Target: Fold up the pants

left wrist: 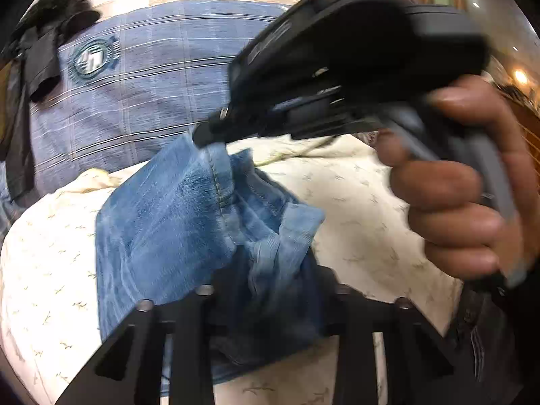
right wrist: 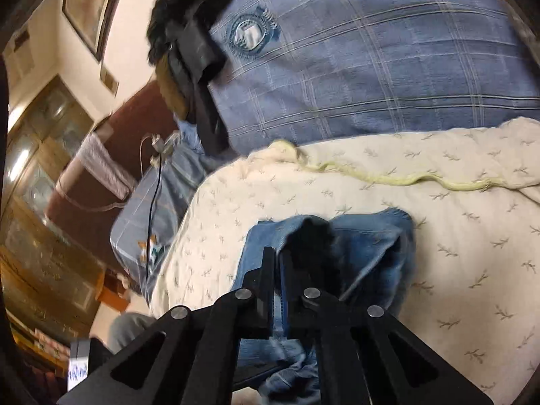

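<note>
Blue jeans [left wrist: 162,222] lie bunched on a cream bedspread [left wrist: 364,202]. In the left wrist view my right gripper [left wrist: 206,135] reaches in from the upper right, gripped by a hand [left wrist: 452,195], and its tips pinch a stitched hem of the jeans. The right wrist view shows its fingers nearly together with a strip of jeans [right wrist: 371,236] caught between them at my right gripper [right wrist: 277,254]. My left gripper [left wrist: 270,280] sits low over the jeans. Its jaws stand apart, with loose folds of denim lying between them and hiding the fingertips.
A person in a blue checked shirt [left wrist: 152,74] stands right against the far edge of the bed. A frayed yellow cord [right wrist: 388,178] lies on the bedspread [right wrist: 455,253] beyond the jeans. A thin black cable [right wrist: 153,202] and a wooden cabinet [right wrist: 37,168] are at the left.
</note>
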